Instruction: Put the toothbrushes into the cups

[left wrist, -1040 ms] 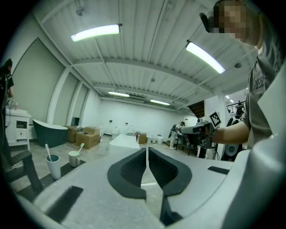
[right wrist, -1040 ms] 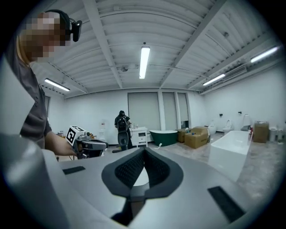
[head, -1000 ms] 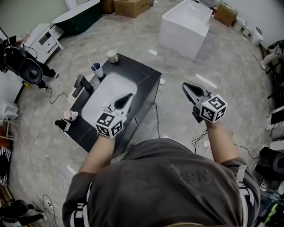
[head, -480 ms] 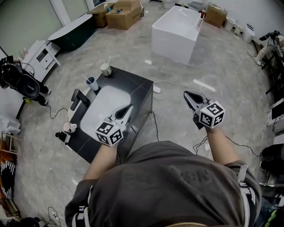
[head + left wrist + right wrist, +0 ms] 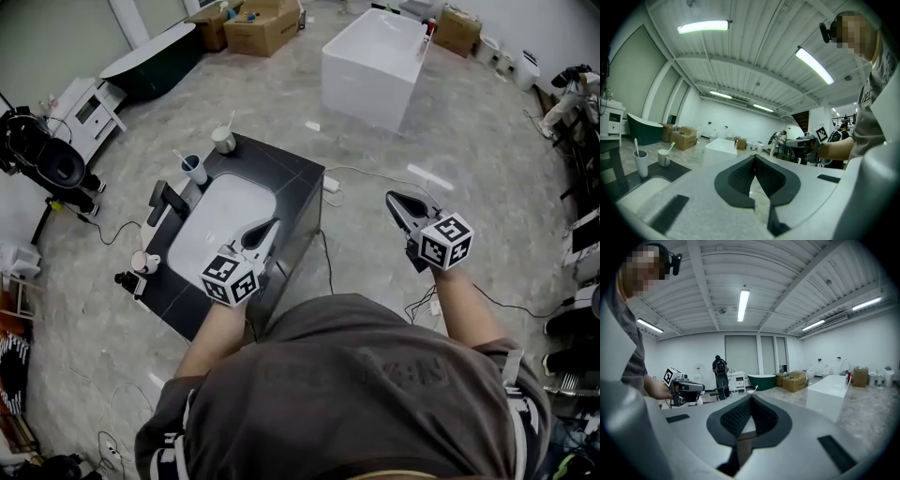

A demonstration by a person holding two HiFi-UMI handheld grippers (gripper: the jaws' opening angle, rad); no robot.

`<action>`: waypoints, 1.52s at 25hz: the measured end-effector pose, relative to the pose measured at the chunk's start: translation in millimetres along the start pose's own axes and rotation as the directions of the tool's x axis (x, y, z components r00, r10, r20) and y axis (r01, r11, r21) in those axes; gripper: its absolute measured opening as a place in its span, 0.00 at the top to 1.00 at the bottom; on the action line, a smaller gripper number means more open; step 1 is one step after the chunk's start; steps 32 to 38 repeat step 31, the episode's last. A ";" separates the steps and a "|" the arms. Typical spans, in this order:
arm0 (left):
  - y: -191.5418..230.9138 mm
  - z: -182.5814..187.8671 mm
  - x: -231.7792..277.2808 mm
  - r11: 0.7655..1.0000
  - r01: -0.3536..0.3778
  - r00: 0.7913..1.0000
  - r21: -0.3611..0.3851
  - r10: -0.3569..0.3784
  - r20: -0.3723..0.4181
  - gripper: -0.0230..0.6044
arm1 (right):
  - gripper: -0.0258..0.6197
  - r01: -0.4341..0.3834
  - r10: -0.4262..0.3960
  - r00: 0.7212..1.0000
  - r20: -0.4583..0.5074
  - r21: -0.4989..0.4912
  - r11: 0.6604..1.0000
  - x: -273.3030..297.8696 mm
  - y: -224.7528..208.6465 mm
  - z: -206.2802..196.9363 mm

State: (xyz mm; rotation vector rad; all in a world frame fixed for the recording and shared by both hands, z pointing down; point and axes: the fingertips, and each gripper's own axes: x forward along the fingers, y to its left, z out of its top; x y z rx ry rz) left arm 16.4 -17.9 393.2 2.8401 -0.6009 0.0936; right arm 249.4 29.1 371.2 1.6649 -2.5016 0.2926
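Counter (image 5: 292, 190): black, with a white sink basin (image 5: 223, 208) set into it and a dark faucet (image 5: 166, 199) on the basin's left side.
Tall cup (image 5: 195, 170): upright on the counter's far left corner area, just beyond the faucet.
First toothbrush (image 5: 636, 144): standing in the tall cup with one end up. Its long axis is close to upright, and in the head view it tips a little toward the upper left.
Short cup (image 5: 223, 142): upright at the counter's far edge, near the tall cup but apart from it.
Second toothbrush (image 5: 671, 147): standing in the short cup. Its long axis is clearly slanted, with the top end leaning right in the left gripper view.
Third cup (image 5: 142, 262): at the counter's left edge on the near side of the faucet, too small to see what it holds.
Left gripper (image 5: 274, 224): over the near right part of the basin, pointing toward the far edge. Its fingers are pressed together at the tips with nothing between them, well short of both cups.
Right gripper (image 5: 392, 195): held over the floor to the right of the counter, well apart from it. Its fingers meet at the tips and carry nothing.
Surroundings: a white bathtub (image 5: 373, 64) beyond the counter and cardboard boxes (image 5: 264, 22) farther back.
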 end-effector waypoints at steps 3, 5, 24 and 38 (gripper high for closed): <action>1.3 -1.3 -2.8 1.000 -0.009 1.000 -0.007 0.009 -0.004 0.95 | 0.97 -0.011 0.011 1.000 0.001 0.002 1.000 2.4 2.9 0.8; 2.7 -3.1 -4.7 1.000 -0.014 1.000 -0.009 0.014 -0.006 0.95 | 0.97 -0.011 0.011 1.000 -0.002 -0.003 1.000 4.1 4.1 -0.3; 3.7 -5.8 -2.1 1.000 -0.006 1.000 -0.012 0.006 -0.019 0.95 | 0.98 0.000 0.000 1.000 -0.026 -0.017 1.000 6.2 0.8 -4.4; 2.7 -6.7 0.9 1.000 -0.001 1.000 -0.013 0.001 -0.028 0.95 | 0.97 -0.002 0.001 1.000 -0.026 -0.019 1.000 5.2 -1.3 -2.1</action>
